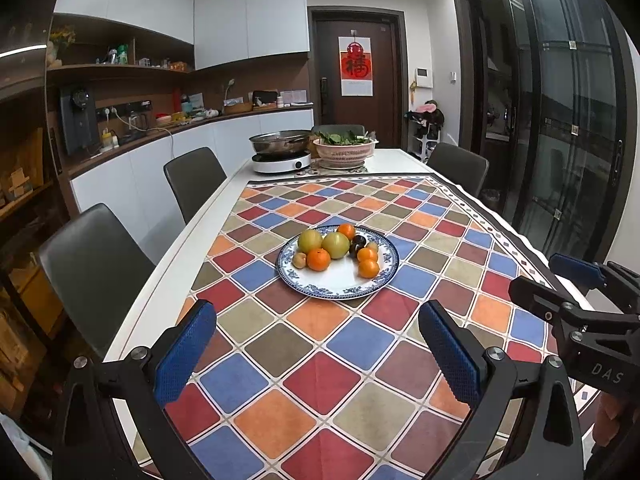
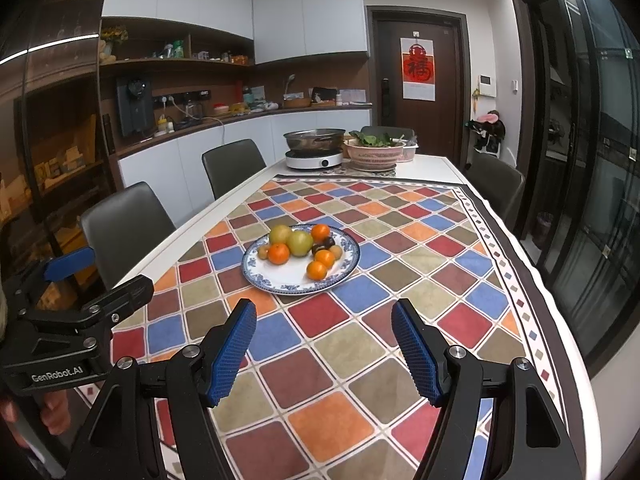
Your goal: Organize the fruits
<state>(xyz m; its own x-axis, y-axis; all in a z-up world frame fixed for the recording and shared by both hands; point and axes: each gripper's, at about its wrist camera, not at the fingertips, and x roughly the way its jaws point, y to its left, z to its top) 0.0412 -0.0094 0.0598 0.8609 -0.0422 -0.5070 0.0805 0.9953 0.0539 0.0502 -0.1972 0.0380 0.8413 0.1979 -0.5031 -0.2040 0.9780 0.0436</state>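
Both tools hang low over the near end of the surface (image 1: 120, 344), side by side and pointed at the plate. The left tool (image 1: 318, 354) has its blue pads spread wide with nothing between them; the right tool (image 2: 324, 354) is likewise parted and holds nothing. In the left wrist view the right tool shows at the edge, and in the right wrist view the left one does, so they are close neighbours, both well short of the fruit.

Ahead of them, on the checked cloth (image 2: 360, 360), stands a blue-rimmed plate (image 1: 372, 286). All the fruits (image 1: 336, 250) I can see lie on it, bunched toward its far half: two large green-yellow ones touching, four oranges, a dark plum-like fruit and two small pale ones. None lies loose on the cloth. The plate's near half is bare.

This fits two readings: fruit gathered on the plate and the tools drawn back, or a heap waiting to be sorted. I cannot tell which. Any reach would call for care, as round fruit packed this tightly will roll when a neighbour is nudged.

Farther off stand a cooker with a pan (image 1: 280, 142) and a pink basket of greens (image 1: 345, 152).
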